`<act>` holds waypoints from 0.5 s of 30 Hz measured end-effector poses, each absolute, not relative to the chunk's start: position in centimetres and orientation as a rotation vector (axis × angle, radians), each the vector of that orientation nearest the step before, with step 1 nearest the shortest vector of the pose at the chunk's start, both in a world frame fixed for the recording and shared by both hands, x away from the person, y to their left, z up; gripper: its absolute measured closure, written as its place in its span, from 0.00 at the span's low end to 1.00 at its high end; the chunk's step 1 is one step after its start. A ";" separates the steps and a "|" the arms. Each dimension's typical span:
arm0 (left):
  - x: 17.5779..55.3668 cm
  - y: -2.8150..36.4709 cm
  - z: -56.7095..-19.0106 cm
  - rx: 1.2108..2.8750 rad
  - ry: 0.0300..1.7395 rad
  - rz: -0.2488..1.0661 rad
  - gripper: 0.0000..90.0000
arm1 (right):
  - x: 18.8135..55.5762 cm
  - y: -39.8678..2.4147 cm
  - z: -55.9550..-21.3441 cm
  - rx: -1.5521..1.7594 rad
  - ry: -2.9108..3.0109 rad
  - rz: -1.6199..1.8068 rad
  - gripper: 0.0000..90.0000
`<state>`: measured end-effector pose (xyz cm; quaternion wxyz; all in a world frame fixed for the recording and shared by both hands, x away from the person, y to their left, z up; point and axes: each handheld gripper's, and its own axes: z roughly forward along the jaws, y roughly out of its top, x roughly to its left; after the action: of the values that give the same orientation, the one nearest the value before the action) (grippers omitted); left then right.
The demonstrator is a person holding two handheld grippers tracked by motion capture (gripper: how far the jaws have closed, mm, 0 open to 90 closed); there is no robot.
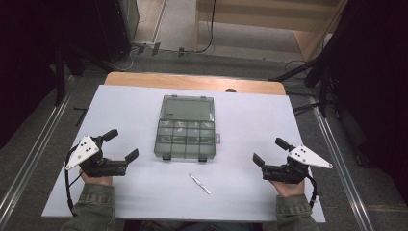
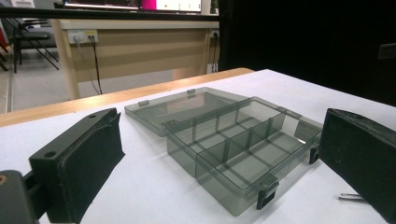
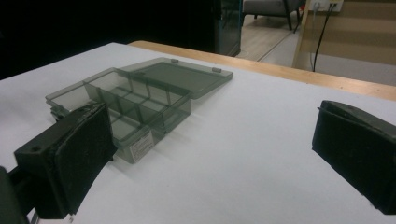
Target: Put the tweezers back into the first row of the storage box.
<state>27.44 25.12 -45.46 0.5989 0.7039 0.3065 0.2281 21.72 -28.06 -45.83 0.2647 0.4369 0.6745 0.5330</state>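
Compartment box of smoky clear plastic lies in the middle of the white counter, its lid folded flat open on the far side of it. Near the box's front edge, toward the person, lies a thin metal tool. Left gripper rests left of the box, jaws spread and holding nothing. Right gripper rests right of the box, well apart from it, jaws likewise spread and bare

Both grippers, left gripper and right gripper, are black with padded block-shaped jaws, grey three-cornered plates dotted with dark holes, and trailing black cables. Sleeves are olive green.
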 end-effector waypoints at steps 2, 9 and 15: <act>27.4 25.2 -45.4 1.627 0.712 0.530 0.00 | 21.7 -28.0 -45.9 1.179 1.837 1.436 0.00; 27.4 25.2 -45.4 1.624 0.713 0.527 0.00 | 21.7 -27.9 -46.0 1.184 1.850 1.423 0.00; 27.4 25.2 -45.4 1.625 0.713 0.526 0.00 | 21.7 -28.1 -46.2 1.198 1.839 1.427 0.00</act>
<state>27.42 25.18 -45.42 0.6016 0.7013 0.3078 0.2272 21.71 -28.11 -46.25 0.2588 0.4419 0.6786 0.5266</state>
